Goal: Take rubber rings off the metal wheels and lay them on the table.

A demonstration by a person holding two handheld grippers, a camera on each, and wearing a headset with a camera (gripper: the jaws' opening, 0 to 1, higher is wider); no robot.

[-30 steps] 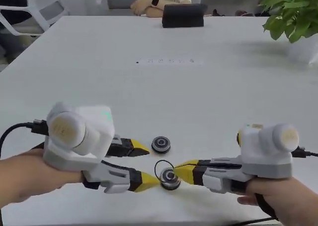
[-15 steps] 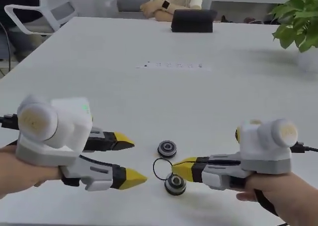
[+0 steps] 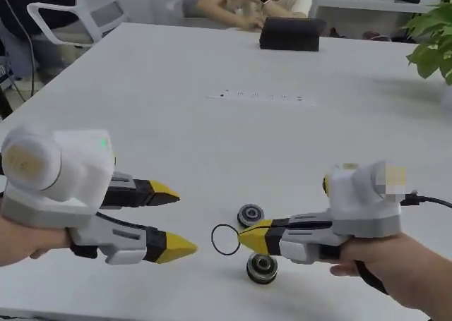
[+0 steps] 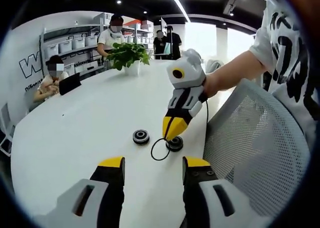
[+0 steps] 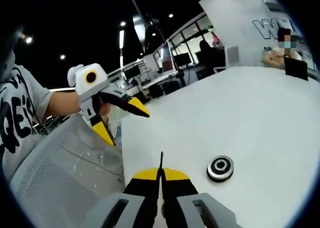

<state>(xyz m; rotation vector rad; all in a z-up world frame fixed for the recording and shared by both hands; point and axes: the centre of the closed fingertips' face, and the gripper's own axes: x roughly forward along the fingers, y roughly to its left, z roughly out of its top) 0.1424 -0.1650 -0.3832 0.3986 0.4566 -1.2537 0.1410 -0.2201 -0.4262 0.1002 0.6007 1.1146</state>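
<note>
My right gripper (image 3: 242,238) is shut on a thin black rubber ring (image 3: 226,240), which hangs off its yellow tip just above the white table (image 3: 212,144). One metal wheel (image 3: 251,214) lies just behind that tip, and a second wheel (image 3: 262,268) lies in front of it. My left gripper (image 3: 182,219) hovers open to the ring's left, holding nothing. In the left gripper view the right gripper (image 4: 173,129) dangles the ring (image 4: 160,150) beside both wheels (image 4: 141,137) (image 4: 174,144). In the right gripper view the ring (image 5: 161,160) shows edge-on, with one wheel (image 5: 220,168) to its right.
A person sits at the table's far end behind a black device (image 3: 288,35). A green plant (image 3: 434,42) stands at the far right and a white chair (image 3: 70,17) at the far left. A row of small marks (image 3: 261,95) crosses the table's middle.
The left gripper has drawn back to the left, away from the near wheel, jaws apart. The right gripper has pulled the ring clear of that wheel.
</note>
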